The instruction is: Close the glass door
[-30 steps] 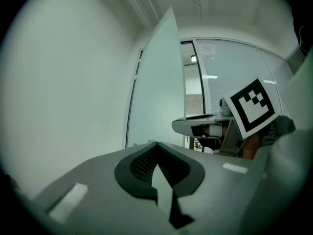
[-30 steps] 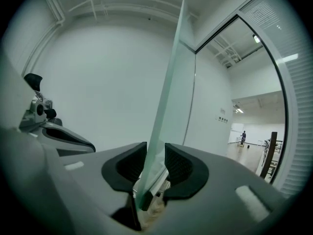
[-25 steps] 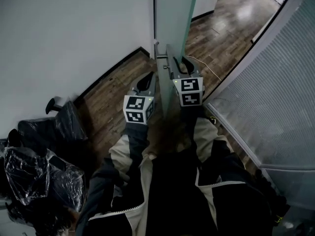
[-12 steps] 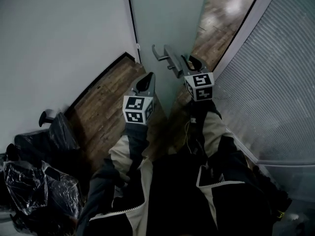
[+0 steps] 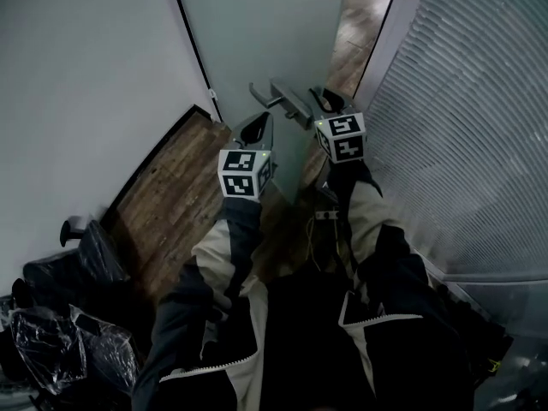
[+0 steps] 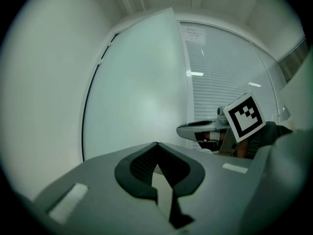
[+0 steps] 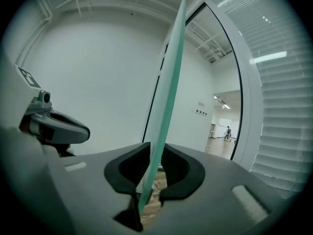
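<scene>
The frosted glass door (image 5: 257, 32) stands partly open, and its grey lever handle (image 5: 278, 99) sticks out near its free edge. My right gripper (image 5: 330, 101) clamps that free edge just right of the handle. In the right gripper view the green glass edge (image 7: 171, 82) runs between the pads of the right gripper (image 7: 155, 155), and they press on it. On the near side of the door my left gripper (image 5: 255, 127) points at the pane just left of the handle. In its own view the left gripper (image 6: 156, 146) has its tips together and holds nothing.
A ribbed frosted glass wall (image 5: 462, 101) curves along the right, close to the door's edge. A white wall (image 5: 86, 75) runs along the left above the wooden floor (image 5: 171, 195). Black plastic bags (image 5: 60, 332) lie at the lower left. A narrow gap (image 5: 364, 15) shows the hallway beyond.
The door has swung toward the ribbed wall and the gap to the hallway has narrowed. Both grippers have moved along with it, the right one staying on the glass edge.
</scene>
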The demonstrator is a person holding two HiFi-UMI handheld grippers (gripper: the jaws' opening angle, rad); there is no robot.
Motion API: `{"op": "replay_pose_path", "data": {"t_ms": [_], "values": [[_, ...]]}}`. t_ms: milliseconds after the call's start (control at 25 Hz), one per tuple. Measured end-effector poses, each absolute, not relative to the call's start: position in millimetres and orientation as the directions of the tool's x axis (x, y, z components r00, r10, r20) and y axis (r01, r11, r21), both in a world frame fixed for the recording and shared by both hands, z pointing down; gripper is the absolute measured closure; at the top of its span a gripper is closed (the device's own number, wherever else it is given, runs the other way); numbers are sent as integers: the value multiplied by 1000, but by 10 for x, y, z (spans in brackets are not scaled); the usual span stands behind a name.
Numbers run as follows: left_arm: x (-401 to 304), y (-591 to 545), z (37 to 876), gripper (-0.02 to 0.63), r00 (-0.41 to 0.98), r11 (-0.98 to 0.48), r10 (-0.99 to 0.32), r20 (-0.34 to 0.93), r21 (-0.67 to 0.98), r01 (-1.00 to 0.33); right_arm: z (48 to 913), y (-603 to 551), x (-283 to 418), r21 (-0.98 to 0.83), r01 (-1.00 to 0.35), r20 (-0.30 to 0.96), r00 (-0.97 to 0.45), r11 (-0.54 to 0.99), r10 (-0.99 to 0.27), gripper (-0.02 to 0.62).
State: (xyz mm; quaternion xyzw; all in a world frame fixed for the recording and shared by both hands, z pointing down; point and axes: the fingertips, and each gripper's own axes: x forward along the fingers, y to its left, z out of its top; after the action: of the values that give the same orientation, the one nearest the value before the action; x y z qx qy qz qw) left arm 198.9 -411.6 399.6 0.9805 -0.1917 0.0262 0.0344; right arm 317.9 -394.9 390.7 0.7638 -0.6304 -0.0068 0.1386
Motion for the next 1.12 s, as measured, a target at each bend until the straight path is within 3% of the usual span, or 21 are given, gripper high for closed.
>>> {"op": "replay_pose_path", "data": {"t_ms": [440, 880, 1120], "values": [[2770, -4005, 3991, 604, 953, -956, -289, 90, 29, -293, 3884, -3933, 4070, 175, -961, 167, 243, -213, -956, 509], [2881, -3974, 4030, 605, 961, -965, -258, 102, 25, -262, 3849, -3836, 4646, 182, -923, 201, 372, -338, -906, 486], [2895, -3997, 3991, 604, 960, -964, -263, 93, 24, -266, 3782, -3717, 4752, 203, -889, 170, 444, -410, -880, 508]]}}
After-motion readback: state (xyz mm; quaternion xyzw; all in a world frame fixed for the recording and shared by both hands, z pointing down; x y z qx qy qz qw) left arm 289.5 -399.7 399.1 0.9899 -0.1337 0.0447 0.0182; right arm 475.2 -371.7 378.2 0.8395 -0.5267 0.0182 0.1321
